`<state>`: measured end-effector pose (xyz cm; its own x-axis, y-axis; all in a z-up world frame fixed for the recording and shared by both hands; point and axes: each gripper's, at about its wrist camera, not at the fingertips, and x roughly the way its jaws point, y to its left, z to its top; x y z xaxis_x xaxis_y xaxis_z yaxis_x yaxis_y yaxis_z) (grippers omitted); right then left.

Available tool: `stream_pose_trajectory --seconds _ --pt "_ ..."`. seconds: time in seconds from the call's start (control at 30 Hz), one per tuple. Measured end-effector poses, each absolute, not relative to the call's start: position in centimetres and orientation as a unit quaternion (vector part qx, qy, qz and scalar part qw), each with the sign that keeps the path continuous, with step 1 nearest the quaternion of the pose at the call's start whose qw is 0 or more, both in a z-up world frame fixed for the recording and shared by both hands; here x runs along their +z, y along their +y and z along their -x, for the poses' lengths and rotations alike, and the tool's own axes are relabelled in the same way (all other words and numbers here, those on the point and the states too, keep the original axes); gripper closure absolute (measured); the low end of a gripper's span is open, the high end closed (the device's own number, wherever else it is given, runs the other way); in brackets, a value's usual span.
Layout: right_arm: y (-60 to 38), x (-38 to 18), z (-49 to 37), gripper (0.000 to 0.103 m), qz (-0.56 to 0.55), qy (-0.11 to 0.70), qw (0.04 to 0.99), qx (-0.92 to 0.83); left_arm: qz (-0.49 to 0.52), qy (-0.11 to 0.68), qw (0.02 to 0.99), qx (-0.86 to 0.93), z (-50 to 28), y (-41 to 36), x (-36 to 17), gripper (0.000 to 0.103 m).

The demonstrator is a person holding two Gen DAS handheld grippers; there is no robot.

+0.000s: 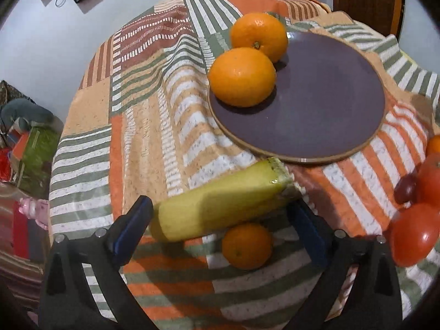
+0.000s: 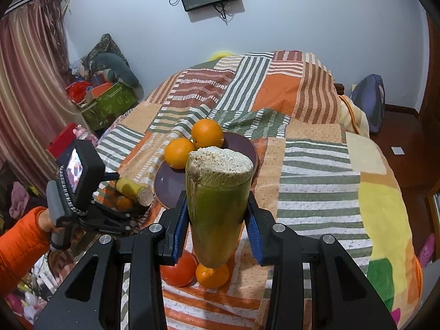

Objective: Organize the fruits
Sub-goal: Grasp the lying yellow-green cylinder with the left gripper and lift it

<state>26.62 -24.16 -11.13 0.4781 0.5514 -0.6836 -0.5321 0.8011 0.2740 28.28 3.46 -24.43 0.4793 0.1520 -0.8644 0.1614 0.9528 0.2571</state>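
Observation:
My left gripper (image 1: pixel 220 217) is shut on a yellow-green sugarcane piece (image 1: pixel 220 206), held crosswise just above the cloth in front of the purple plate (image 1: pixel 316 110). Two oranges (image 1: pixel 242 77) (image 1: pixel 258 35) sit on the plate's left side. A small orange (image 1: pixel 247 246) lies under the held piece. My right gripper (image 2: pixel 217 220) is shut on a greener sugarcane piece (image 2: pixel 217 206), held upright above a small orange (image 2: pixel 211 275) and a tomato (image 2: pixel 178 272). The left gripper (image 2: pixel 110 214) and its cane piece (image 2: pixel 134 189) show in the right wrist view, left of the plate (image 2: pixel 167 184).
Two tomatoes (image 1: pixel 415 233) (image 1: pixel 429 181) and a dark red grape (image 1: pixel 405 188) lie at the right edge of the left wrist view. The striped patchwork cloth (image 2: pixel 316 165) covers a bed. Boxes and clutter (image 2: pixel 104 101) stand by the wall at the left.

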Motion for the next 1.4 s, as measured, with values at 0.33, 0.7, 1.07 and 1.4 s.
stream_pose_trajectory --seconds 0.33,0.7,1.07,1.4 --pt "-23.9 -12.2 -27.8 0.068 -0.005 0.413 0.859 0.303 -0.033 0.501 0.865 -0.026 -29.5 7.5 -21.5 0.063" --pt "-22.9 -13.0 -28.4 0.068 -0.001 0.422 0.852 0.310 -0.084 0.515 0.852 -0.038 -33.4 7.1 -22.4 0.047" --pt "-22.3 -13.9 -28.9 0.068 0.000 0.432 0.846 0.312 -0.037 0.511 0.858 -0.037 -36.3 8.9 -23.7 0.041" --pt "-22.0 -13.8 -29.3 0.068 -0.002 0.429 0.847 0.314 -0.003 0.521 0.853 -0.017 -37.1 10.5 -23.2 0.059"
